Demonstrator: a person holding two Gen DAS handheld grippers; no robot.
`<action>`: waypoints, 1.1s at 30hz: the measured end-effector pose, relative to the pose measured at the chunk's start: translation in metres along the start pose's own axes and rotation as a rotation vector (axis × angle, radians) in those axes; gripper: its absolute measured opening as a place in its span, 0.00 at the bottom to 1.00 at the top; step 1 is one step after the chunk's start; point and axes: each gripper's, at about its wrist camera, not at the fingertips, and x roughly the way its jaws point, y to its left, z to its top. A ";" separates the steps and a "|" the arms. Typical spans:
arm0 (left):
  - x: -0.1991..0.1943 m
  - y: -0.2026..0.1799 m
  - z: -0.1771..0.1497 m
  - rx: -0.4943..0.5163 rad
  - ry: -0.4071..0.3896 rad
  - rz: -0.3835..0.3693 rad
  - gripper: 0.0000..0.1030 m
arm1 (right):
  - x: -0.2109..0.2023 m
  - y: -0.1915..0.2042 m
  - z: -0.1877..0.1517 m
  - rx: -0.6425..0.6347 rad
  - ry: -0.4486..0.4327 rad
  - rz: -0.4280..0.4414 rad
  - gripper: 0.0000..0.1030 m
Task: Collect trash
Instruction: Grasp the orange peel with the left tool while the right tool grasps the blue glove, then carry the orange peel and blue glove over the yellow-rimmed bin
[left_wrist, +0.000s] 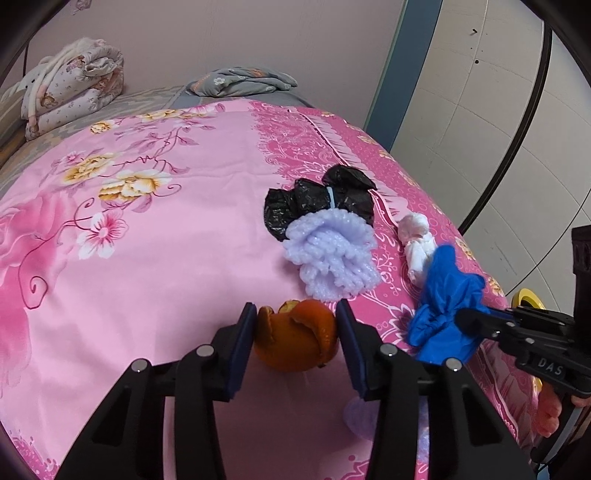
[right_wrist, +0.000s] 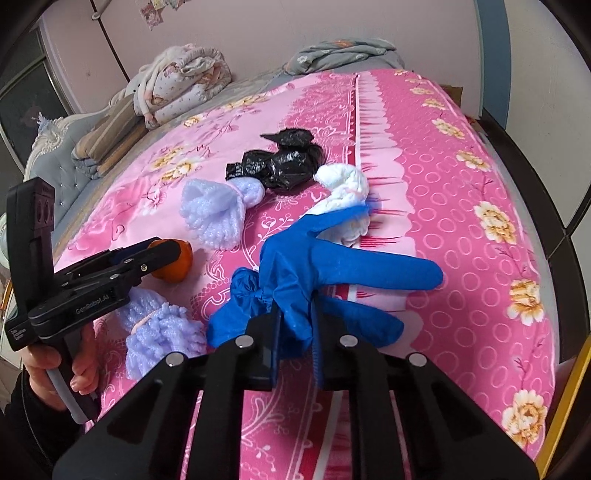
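Pink floral bed (right_wrist: 461, 206) bearing: blue glove (right_wrist: 332, 266) pinched in right gripper (right_wrist: 295, 332), orange peel (right_wrist: 181, 262) at left gripper (right_wrist: 162, 254), black bag (right_wrist: 284, 162), white wad (right_wrist: 347, 184), two lilac foam nets (right_wrist: 214, 206)

Pink floral bedspread (left_wrist: 166, 240), on it orange peel (left_wrist: 295, 336), black bag (left_wrist: 317, 201), lilac foam nets (left_wrist: 332, 254), white tissue (left_wrist: 415, 240), blue glove (left_wrist: 443, 291)

Soft cloth, crinkled plastic and dimpled peel on a bed

The pink flowered bedsheet (right_wrist: 443, 155) looks smooth, matt cloth; the black bag (right_wrist: 284, 162) is crinkled, glossy plastic film; the blue glove (right_wrist: 332, 266) is smooth, thin rubbery material with a slight sheen; the lilac foam net (left_wrist: 328, 254) is bubbly and soft; the orange peel (left_wrist: 295, 339) is dimpled; the white tissue wad (right_wrist: 343, 184) is crumpled matt paper.
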 end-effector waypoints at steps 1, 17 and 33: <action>-0.002 0.001 0.000 -0.002 -0.003 0.006 0.41 | -0.005 0.000 0.000 0.002 -0.008 -0.001 0.12; -0.061 0.008 0.011 -0.061 -0.099 0.062 0.41 | -0.088 -0.003 -0.009 0.014 -0.123 -0.021 0.11; -0.111 -0.031 0.023 -0.075 -0.171 0.086 0.41 | -0.185 -0.015 -0.018 0.033 -0.282 -0.049 0.11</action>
